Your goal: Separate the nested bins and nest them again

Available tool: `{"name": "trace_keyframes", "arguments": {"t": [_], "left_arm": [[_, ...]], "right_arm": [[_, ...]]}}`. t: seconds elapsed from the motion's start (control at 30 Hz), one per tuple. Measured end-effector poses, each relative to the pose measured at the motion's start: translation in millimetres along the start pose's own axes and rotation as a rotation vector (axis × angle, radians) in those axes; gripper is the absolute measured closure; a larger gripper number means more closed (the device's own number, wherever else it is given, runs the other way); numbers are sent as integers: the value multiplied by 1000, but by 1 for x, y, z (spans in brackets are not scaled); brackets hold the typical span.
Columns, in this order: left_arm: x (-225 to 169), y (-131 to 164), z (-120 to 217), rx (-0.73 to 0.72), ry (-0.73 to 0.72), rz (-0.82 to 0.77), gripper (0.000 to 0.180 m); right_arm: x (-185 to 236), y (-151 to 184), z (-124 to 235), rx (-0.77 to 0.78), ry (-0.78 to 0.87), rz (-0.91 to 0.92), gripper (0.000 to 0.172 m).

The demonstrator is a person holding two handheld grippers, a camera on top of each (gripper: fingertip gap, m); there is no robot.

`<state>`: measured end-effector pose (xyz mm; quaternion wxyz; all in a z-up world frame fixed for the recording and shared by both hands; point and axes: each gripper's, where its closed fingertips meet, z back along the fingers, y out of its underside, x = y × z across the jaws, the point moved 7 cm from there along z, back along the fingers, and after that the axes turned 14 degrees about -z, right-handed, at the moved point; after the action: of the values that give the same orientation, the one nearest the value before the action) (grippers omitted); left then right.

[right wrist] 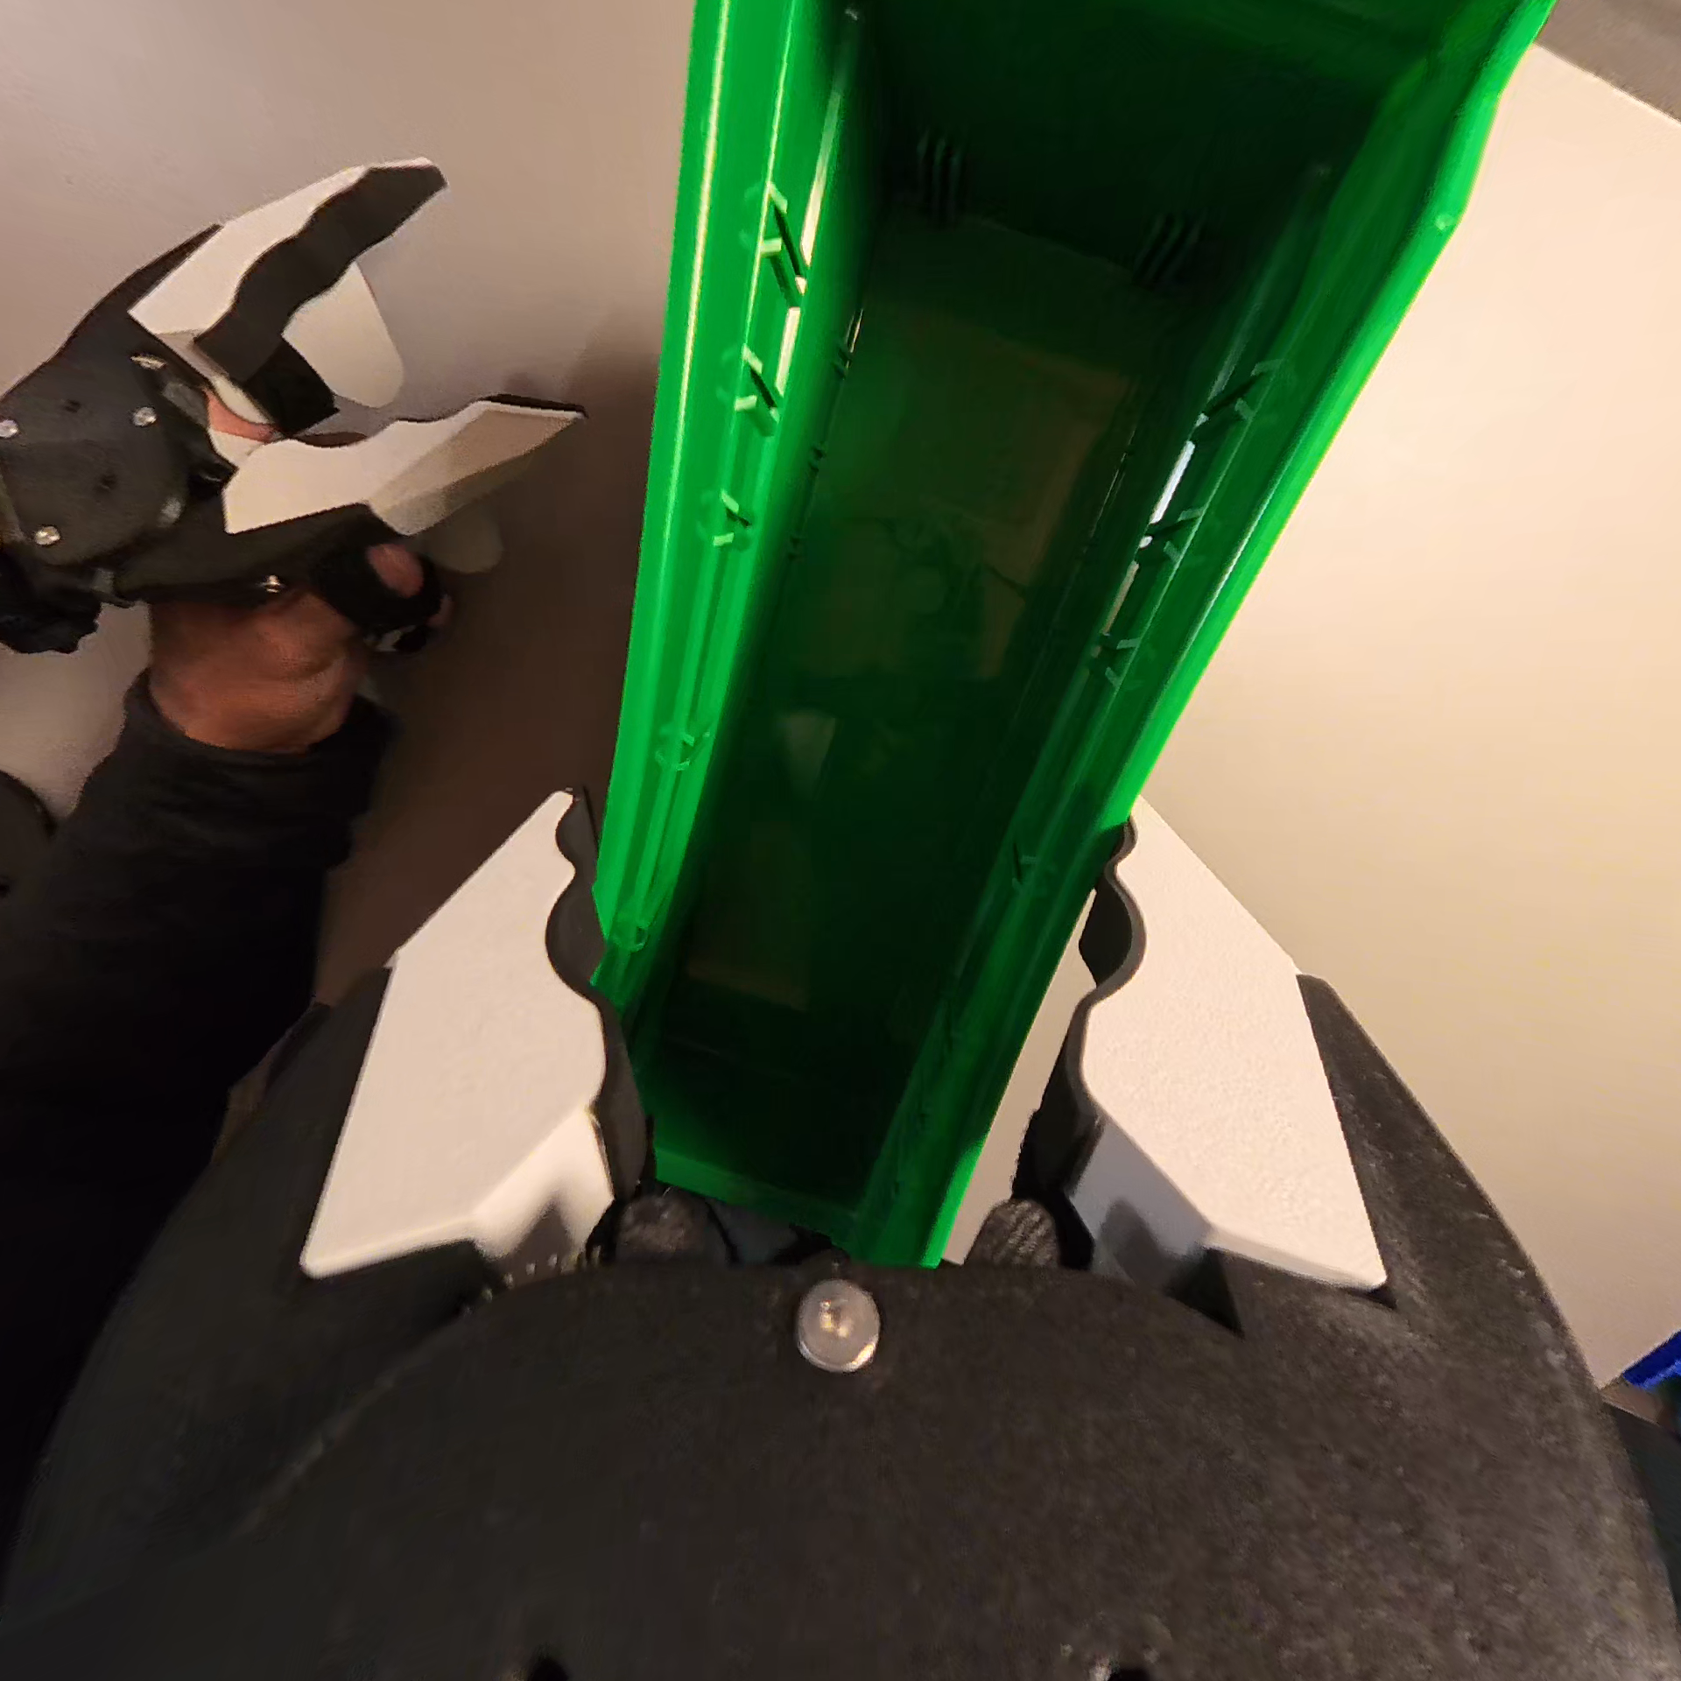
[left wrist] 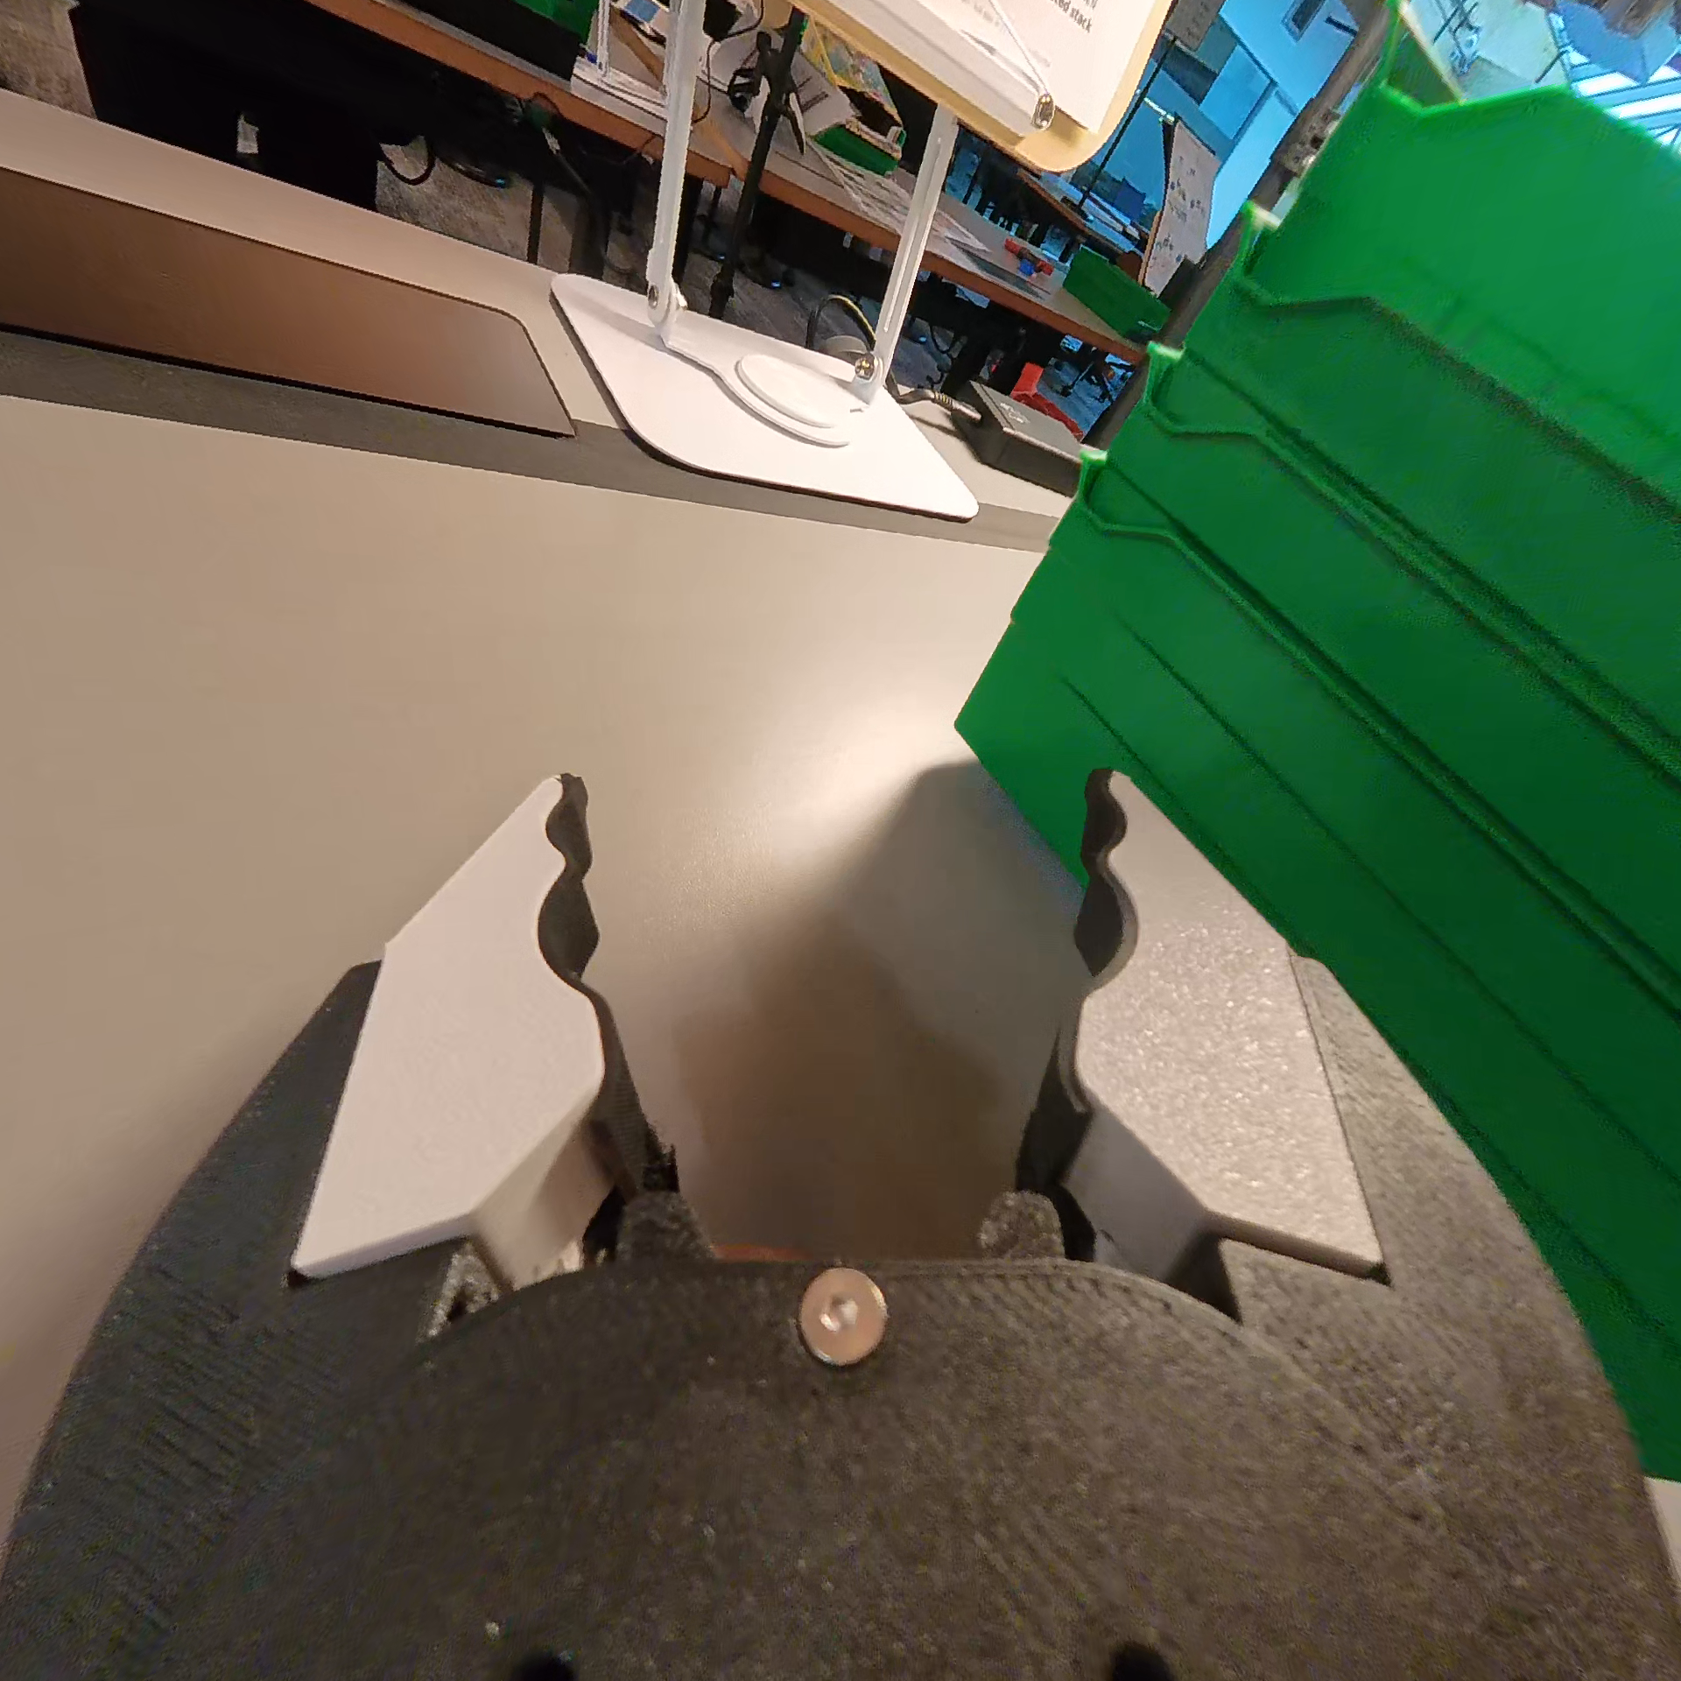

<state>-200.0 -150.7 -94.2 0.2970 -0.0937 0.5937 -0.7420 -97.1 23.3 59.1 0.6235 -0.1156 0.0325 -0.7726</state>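
Right gripper (right wrist: 841,873) pinching green bins (right wrist: 910,637), left gripper (left wrist: 832,846) spread bare, white stand (left wrist: 773,427) beyond

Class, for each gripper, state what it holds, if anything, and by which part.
The right gripper clamps the green nested bins across their long side rims, near one end. The left gripper holds nothing.

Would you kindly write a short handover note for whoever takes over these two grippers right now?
Right gripper: closed across the top green bin, one pad on each long rim.
Left gripper: open, holding nothing, over the table just left of the stack.
Bins: green bins appear nested in one stack, looking tilted in the left view.
Done: top bin gripped.
Left: seemingly all of it; separate the bins, then nest them again.
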Motion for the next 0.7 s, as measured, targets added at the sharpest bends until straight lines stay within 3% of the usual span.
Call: {"name": "trace_keyframes", "arguments": {"t": [0.33,0.7], "left_arm": [[0,0,0,0,3,1,73],[0,0,0,-1,7,10,73]], "right_arm": [[-2,7,-2,15,7,23,65],[-5,6,30,-13,-7,34,67]]}}
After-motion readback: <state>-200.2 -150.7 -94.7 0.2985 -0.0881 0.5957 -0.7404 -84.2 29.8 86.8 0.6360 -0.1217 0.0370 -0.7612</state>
